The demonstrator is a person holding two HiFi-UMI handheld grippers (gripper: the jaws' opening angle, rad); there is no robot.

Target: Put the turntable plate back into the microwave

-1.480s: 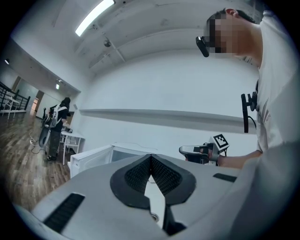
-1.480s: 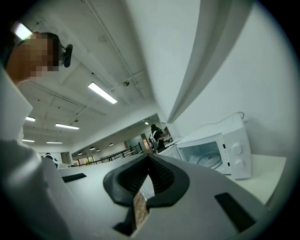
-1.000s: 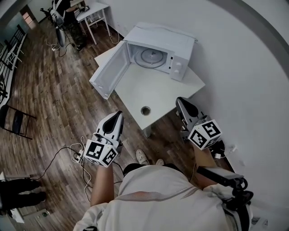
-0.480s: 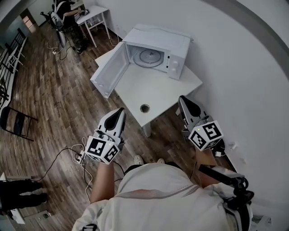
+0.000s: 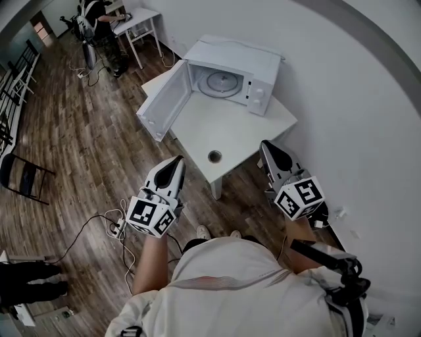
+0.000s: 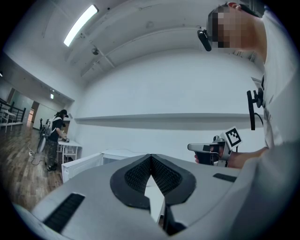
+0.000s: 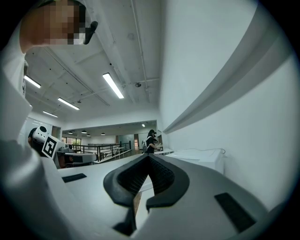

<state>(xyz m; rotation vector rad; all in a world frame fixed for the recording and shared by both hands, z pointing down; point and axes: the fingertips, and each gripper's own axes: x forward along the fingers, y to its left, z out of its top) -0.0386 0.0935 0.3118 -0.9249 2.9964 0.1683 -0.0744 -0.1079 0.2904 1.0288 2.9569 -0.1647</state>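
Note:
The white microwave [image 5: 231,60] stands at the far end of a white table [image 5: 230,135], its door [image 5: 164,106] swung wide open to the left. The round glass turntable plate [image 5: 221,81] lies flat inside the cavity. My left gripper [image 5: 177,161] hangs over the floor short of the table's near corner, shut and empty. My right gripper [image 5: 265,145] is beside the table's right edge, also shut and empty. In the left gripper view the jaws [image 6: 150,157] meet at the tip. In the right gripper view the right gripper [image 7: 148,157] has its jaws closed the same way.
The table has a round cable hole [image 5: 214,156] near its front. A white wall [image 5: 355,118] runs close on the right. Cables and a power strip [image 5: 117,227] lie on the wood floor; a black chair [image 5: 23,178] stands at left. A person works at a desk [image 5: 135,20] far back.
Both grippers have drifted slightly forward and up, the left one nearer the table's corner. Both stay shut and empty. The plate and the microwave door have not moved.

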